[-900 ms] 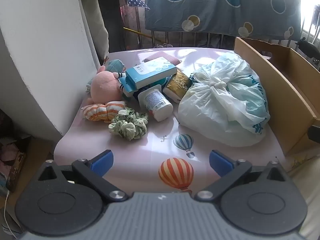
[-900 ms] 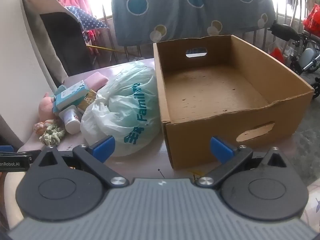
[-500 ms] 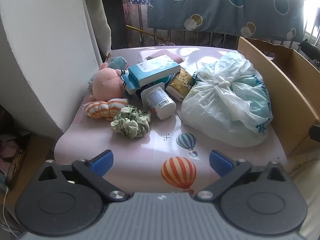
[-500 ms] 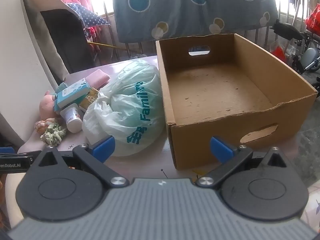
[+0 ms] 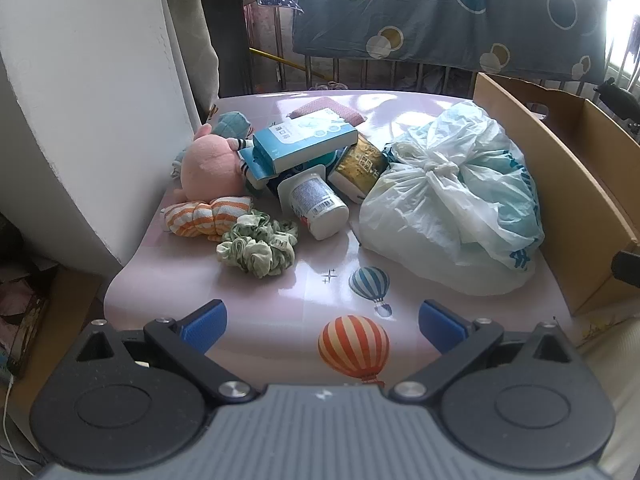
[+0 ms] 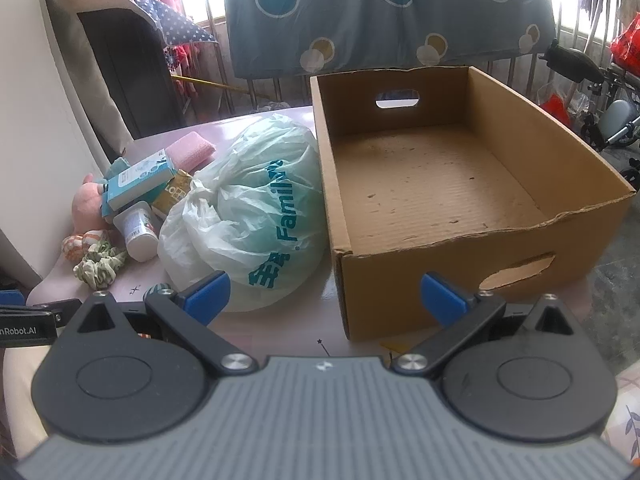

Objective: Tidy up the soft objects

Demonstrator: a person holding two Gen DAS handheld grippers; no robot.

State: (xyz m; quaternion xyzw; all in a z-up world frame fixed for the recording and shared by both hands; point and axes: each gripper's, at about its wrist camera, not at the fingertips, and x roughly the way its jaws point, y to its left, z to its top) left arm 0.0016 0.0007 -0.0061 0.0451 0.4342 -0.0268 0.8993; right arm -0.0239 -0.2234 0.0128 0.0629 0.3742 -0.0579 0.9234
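Observation:
On the pink table [image 5: 280, 312] lie a green scrunchie [image 5: 258, 248], an orange-striped soft roll [image 5: 204, 216], a pink plush [image 5: 210, 172] and a knotted plastic bag [image 5: 456, 204]. My left gripper [image 5: 322, 326] is open and empty, at the table's near edge, short of the scrunchie. My right gripper [image 6: 324, 298] is open and empty, before the bag [image 6: 256, 216] and the near-left corner of the empty cardboard box [image 6: 460, 184].
Among the soft things lie a teal box [image 5: 304, 142], a white plastic jar [image 5: 316, 204] on its side and a gold packet [image 5: 362, 162]. A white wall [image 5: 88, 100] borders the table's left side. A railing hung with a blue cloth [image 5: 448, 16] stands behind.
Both grippers have risen slightly and shifted a little, so the table items sit lower in view. Nothing was grasped or moved.

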